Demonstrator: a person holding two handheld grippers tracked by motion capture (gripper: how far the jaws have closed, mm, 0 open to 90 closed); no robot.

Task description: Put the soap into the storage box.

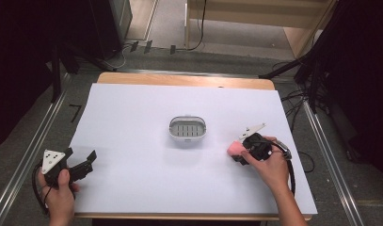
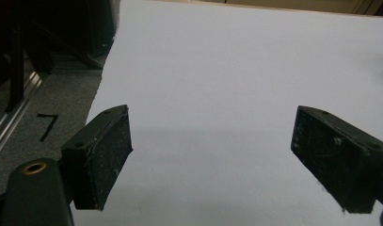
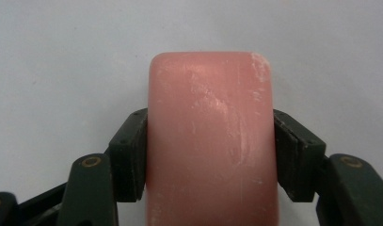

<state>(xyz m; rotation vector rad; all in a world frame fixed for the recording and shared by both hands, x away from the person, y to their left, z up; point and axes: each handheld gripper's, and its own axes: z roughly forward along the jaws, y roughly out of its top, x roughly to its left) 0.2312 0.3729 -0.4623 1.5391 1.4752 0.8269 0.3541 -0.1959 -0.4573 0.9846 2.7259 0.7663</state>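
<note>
A pink bar of soap (image 3: 210, 141) lies on the white table sheet, and both pads of my right gripper (image 3: 210, 155) press against its long sides. From above, the soap (image 1: 235, 149) shows at the right of the sheet, just left of my right gripper (image 1: 241, 154). A white soap dish (image 1: 187, 128) with a slotted grey floor sits at the middle of the table, empty. My left gripper (image 1: 88, 162) rests at the near left corner, its jaws wide apart over bare sheet (image 2: 212, 155).
The white sheet (image 1: 132, 141) covers the wooden table top. Metal rails (image 1: 38, 136) run along both sides of the table, with cables on the floor at the right (image 1: 297, 101). Dark stands flank the far corners.
</note>
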